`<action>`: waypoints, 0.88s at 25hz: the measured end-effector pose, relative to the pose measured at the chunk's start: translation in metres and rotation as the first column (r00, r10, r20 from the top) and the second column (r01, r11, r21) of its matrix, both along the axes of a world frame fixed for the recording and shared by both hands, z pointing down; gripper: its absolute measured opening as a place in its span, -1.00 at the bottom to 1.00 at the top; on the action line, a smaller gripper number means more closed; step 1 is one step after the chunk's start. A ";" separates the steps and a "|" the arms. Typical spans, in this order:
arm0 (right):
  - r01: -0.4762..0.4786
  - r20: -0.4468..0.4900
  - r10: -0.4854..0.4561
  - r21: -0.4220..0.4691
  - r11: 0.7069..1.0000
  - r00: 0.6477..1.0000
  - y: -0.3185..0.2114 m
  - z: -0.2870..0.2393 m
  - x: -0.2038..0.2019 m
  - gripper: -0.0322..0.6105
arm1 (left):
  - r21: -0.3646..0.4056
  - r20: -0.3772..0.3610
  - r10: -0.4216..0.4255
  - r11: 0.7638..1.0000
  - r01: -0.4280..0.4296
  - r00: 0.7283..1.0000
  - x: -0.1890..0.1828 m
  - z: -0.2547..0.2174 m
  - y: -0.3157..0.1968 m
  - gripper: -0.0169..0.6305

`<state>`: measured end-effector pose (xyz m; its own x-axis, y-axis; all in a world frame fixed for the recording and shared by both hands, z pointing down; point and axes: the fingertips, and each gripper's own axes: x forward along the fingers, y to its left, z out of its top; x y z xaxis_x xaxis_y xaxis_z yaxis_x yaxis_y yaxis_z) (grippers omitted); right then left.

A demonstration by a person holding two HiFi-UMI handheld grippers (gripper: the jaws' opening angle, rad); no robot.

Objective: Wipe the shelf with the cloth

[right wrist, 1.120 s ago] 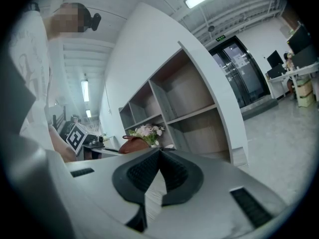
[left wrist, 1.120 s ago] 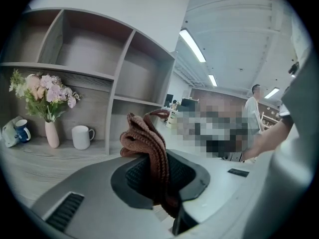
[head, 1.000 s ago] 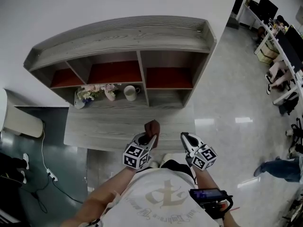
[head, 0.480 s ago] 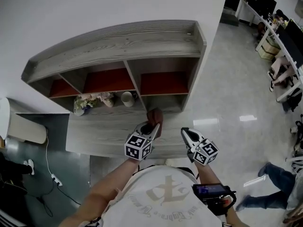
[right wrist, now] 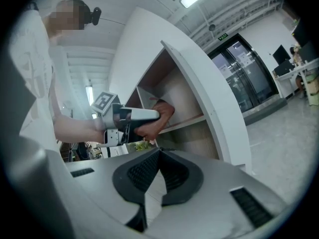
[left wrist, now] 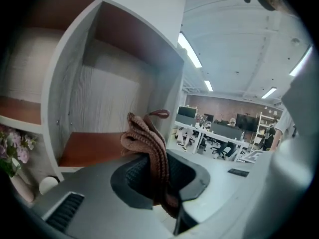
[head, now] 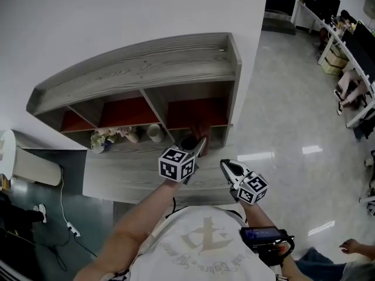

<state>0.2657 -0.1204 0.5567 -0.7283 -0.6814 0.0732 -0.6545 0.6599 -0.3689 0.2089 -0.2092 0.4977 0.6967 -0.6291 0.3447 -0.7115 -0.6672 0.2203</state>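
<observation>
The cloth was a brown knitted rag, bunched into upright folds with a small loop at its top. It was pinched between the jaws of the left gripper at the frame's centre. It hung before the right-hand compartments of the shelf, a grey wood-grain unit with reddish-brown boards inside, spanning the upper middle of the head view.

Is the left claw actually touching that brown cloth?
Touching. The left gripper view shows the brown cloth pinched between the two jaws of the left gripper, its folds bunching out beyond them.
</observation>
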 end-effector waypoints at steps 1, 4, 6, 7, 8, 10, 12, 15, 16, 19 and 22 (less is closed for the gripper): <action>0.001 0.002 -0.001 0.002 1.000 1.000 -0.003 0.000 0.002 -0.89 | 0.002 0.001 -0.003 1.000 0.003 1.000 0.004 -0.003 -0.008 -0.74; 0.003 0.013 -0.003 -0.001 1.000 1.000 -0.007 0.004 0.006 -0.89 | 0.002 -0.003 -0.018 1.000 0.018 1.000 0.013 -0.011 -0.032 -0.74; 0.001 0.019 -0.001 -0.010 1.000 1.000 -0.008 0.008 0.010 -0.89 | 0.003 0.000 -0.033 0.999 0.033 0.999 0.020 -0.017 -0.050 -0.74; -0.001 0.022 0.001 -0.015 1.000 1.000 -0.008 0.011 0.011 -0.89 | 0.004 0.004 -0.039 0.999 0.039 0.999 0.024 -0.019 -0.058 -0.74; -0.002 0.025 0.003 -0.019 1.000 1.000 -0.008 0.012 0.012 -0.89 | 0.003 0.009 -0.040 0.999 0.040 0.999 0.029 -0.020 -0.066 -0.74; -0.005 0.030 0.006 -0.023 1.000 1.000 -0.008 0.015 0.014 -0.89 | -0.003 0.027 -0.027 1.000 0.027 0.999 0.041 -0.020 -0.078 -0.74; -0.011 0.035 0.012 -0.026 1.000 0.999 -0.009 0.016 0.017 -0.89 | -0.017 0.053 -0.011 1.000 0.012 0.999 0.054 -0.015 -0.087 -0.74; -0.021 0.041 0.023 -0.032 0.999 0.999 -0.008 0.019 0.022 -0.89 | -0.044 0.115 -0.009 0.999 0.014 0.993 0.067 -0.003 -0.099 -0.74; -0.025 0.042 0.026 -0.034 0.999 0.999 -0.008 0.021 0.023 -0.89 | -0.056 0.136 -0.012 0.998 0.020 0.991 0.069 0.001 -0.102 -0.74; -0.037 0.043 0.038 -0.041 0.998 0.998 -0.007 0.022 0.029 -0.89 | -0.095 0.178 -0.015 0.995 0.033 0.984 0.073 0.012 -0.112 -0.74; -0.045 0.041 0.047 -0.046 0.998 0.998 -0.007 0.023 0.035 -0.89 | -0.126 0.232 -0.015 0.991 0.045 0.973 0.073 0.019 -0.114 -0.74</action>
